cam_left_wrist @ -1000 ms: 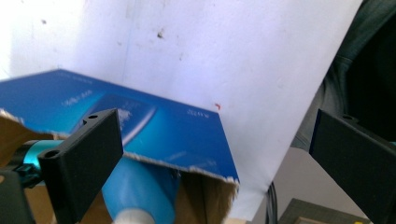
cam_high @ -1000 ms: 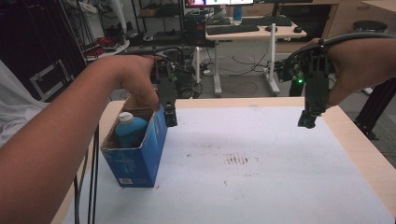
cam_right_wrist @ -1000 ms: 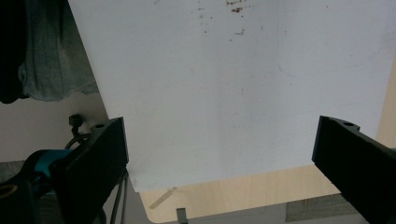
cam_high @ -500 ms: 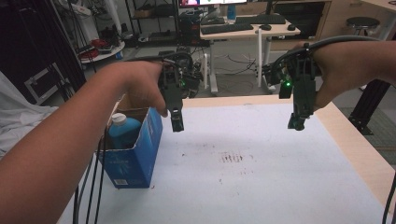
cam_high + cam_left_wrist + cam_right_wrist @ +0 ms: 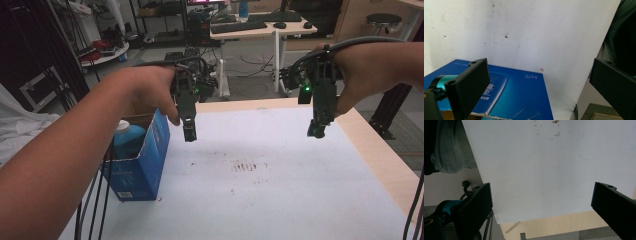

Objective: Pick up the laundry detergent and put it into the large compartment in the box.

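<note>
Left gripper [image 5: 189,134] jaws spread wide, empty; blue carton [image 5: 145,159] sits just below and beside its left jaw, bottle [image 5: 127,137] inside. Right gripper [image 5: 317,131] jaws wide apart, bare white tabletop [image 5: 280,190] between them.

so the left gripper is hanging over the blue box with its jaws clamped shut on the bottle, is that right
Not quite. The left gripper does hang by the blue box, but its jaws stand wide open and hold nothing, as the left gripper view shows. The bottle sits in the box, untouched.
</note>
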The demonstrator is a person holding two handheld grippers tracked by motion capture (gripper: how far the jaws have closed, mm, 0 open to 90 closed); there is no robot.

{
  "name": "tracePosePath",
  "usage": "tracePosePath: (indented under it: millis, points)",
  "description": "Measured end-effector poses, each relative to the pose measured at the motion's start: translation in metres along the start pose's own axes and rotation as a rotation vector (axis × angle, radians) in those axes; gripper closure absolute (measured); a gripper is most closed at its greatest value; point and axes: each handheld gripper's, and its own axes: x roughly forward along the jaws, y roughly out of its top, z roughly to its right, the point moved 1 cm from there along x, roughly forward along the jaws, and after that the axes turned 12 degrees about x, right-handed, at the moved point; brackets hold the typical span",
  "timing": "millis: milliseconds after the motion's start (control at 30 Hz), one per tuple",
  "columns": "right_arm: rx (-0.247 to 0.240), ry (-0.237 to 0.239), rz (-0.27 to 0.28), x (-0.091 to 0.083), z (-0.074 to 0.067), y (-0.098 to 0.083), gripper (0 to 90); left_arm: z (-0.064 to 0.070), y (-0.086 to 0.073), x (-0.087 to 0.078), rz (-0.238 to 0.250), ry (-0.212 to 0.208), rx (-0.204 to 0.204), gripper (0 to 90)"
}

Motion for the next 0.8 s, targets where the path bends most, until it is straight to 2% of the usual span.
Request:
tracePosePath:
  millis: [200, 467, 500, 633, 800]
  points:
    - [0.005, 0.001, 0.014, -0.003, 0.003, -0.002, 2.6, -0.001, 0.003, -0.002, 0.007, 0.005, 0.005, 2.7]
    - [0.004, -0.001, 0.019, -0.004, 0.008, -0.004, 2.6, -0.005, 0.001, -0.002, 0.017, -0.014, 0.005, 2.7]
    - [0.017, 0.004, 0.019, -0.004, 0.007, -0.004, 2.6, -0.006, 0.0, -0.001, 0.013, -0.017, 0.008, 2.7]
    - [0.019, 0.0, 0.006, -0.004, 0.007, -0.005, 2.6, -0.006, -0.001, 0.0, 0.016, -0.008, 0.004, 2.7]
    - [0.026, -0.009, 0.015, -0.011, 0.006, -0.008, 2.6, -0.004, 0.004, -0.001, 0.017, -0.013, 0.019, 2.7]
